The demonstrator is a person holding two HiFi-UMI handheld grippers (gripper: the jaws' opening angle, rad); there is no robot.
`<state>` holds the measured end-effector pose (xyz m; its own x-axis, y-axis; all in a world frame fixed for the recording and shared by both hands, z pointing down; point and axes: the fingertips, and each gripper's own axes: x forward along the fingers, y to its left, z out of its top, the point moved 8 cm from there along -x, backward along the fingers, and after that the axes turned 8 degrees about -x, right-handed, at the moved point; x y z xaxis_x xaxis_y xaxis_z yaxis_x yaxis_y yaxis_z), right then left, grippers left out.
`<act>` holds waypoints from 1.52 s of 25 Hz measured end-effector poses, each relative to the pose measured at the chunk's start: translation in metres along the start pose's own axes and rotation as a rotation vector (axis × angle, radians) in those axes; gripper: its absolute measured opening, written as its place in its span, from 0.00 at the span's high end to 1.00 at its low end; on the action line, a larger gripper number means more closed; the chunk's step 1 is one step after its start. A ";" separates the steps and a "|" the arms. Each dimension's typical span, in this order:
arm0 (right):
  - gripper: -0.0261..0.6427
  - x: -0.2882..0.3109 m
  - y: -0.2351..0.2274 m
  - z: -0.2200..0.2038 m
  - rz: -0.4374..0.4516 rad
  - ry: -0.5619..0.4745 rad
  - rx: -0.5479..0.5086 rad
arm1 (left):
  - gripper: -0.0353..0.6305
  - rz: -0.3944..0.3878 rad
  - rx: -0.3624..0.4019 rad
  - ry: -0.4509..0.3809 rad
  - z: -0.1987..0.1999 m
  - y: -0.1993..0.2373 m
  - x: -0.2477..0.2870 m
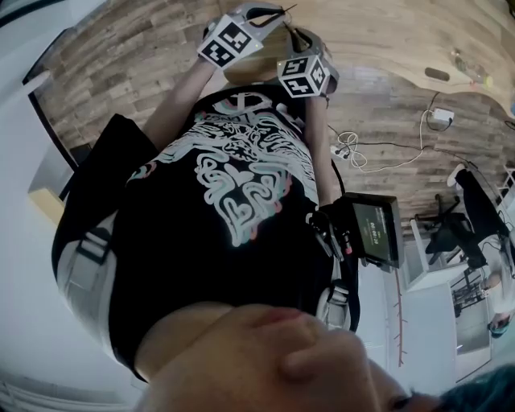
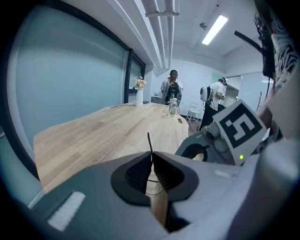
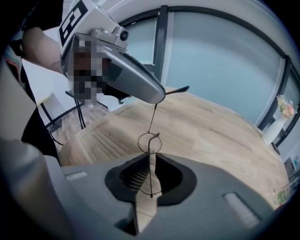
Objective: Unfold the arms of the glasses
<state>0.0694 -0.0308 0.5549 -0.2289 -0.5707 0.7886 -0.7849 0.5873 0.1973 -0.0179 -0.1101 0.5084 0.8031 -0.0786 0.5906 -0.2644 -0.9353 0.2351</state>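
Note:
The glasses are a thin black wire pair held in the air between both grippers, above a wooden table (image 3: 220, 131). In the right gripper view a round lens rim (image 3: 149, 142) sits just past my right gripper (image 3: 150, 161), which is shut on the wire frame. A thin arm (image 3: 153, 115) runs up to the left gripper (image 3: 136, 84), and a dark temple tip (image 3: 180, 89) juts out beside it. In the left gripper view my left gripper (image 2: 151, 161) is shut on a thin black wire (image 2: 149, 143) that sticks up. The right gripper's marker cube (image 2: 239, 126) is close on the right. In the head view both grippers (image 1: 256, 11) (image 1: 299, 36) meet in front of the torso.
The long wooden table (image 2: 108, 131) carries a white vase with flowers (image 2: 139, 93) and a bottle (image 2: 172, 107) at its far end. Two people (image 2: 172, 88) (image 2: 216, 96) stand beyond it. A chair frame (image 3: 70, 117) is at the table's near end. Cables (image 1: 378, 153) lie on the floor.

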 end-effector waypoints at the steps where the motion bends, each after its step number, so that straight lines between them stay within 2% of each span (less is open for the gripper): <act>1: 0.91 0.002 0.001 0.002 0.006 0.002 -0.006 | 0.94 -0.002 -0.007 -0.004 -0.001 0.001 -0.001; 8: 0.91 0.008 0.009 0.010 0.024 0.019 -0.046 | 0.94 -0.019 -0.049 -0.019 -0.005 -0.007 -0.007; 22: 0.91 0.017 0.011 0.007 0.020 0.048 -0.089 | 0.94 -0.038 -0.055 -0.006 -0.001 -0.014 -0.005; 24: 0.95 0.017 0.010 0.007 0.019 0.048 -0.094 | 0.94 -0.037 -0.056 -0.006 -0.001 -0.015 -0.005; 38: 0.95 0.012 0.006 0.007 0.016 0.006 -0.062 | 0.94 -0.023 -0.089 -0.017 0.000 -0.010 -0.005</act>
<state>0.0576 -0.0381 0.5620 -0.2376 -0.5579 0.7952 -0.7442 0.6306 0.2201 -0.0193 -0.1007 0.5028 0.8183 -0.0642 0.5712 -0.2918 -0.9026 0.3165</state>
